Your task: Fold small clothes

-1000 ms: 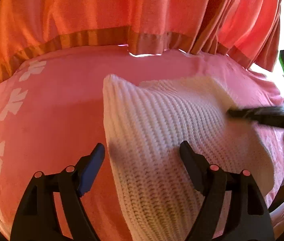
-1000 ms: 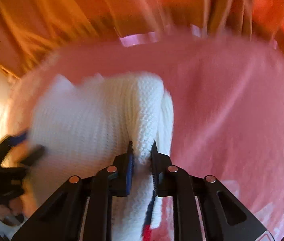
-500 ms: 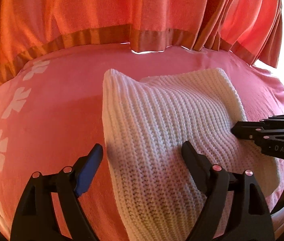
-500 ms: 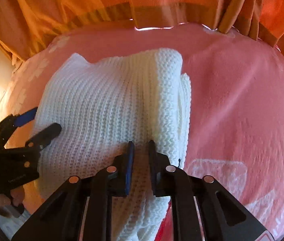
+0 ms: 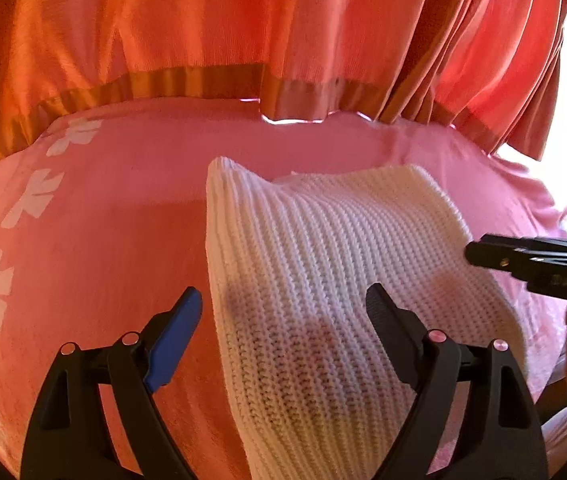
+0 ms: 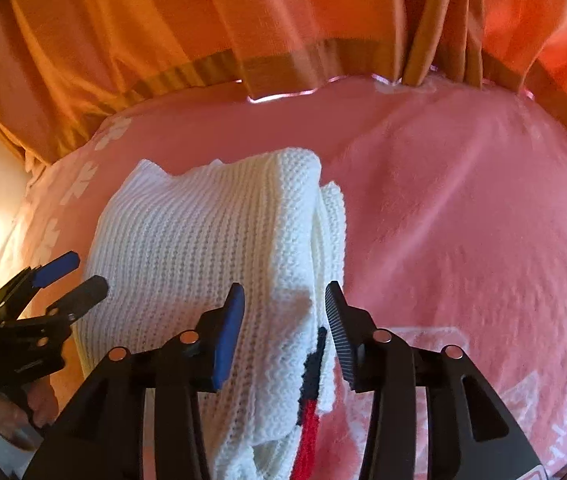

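Both grippers were spread wide, holding nothing. The folded white knit sweater (image 6: 211, 248) sat between the right gripper (image 6: 285, 300) fingers, and the left gripper (image 5: 283, 304) straddled its edge.

left tool (image 5: 283, 312) spread wide over white knit sweater (image 5: 323, 280) | pink bedspread (image 5: 103, 220) | orange curtain (image 5: 203, 20)

Chunky ribbed knit sweater (image 5: 323, 280); fuzzy pink blanket (image 6: 463, 220); satiny curtain (image 5: 203, 32).

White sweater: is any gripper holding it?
No. Both the left gripper and right gripper are open over the white sweater; nothing is pinched.
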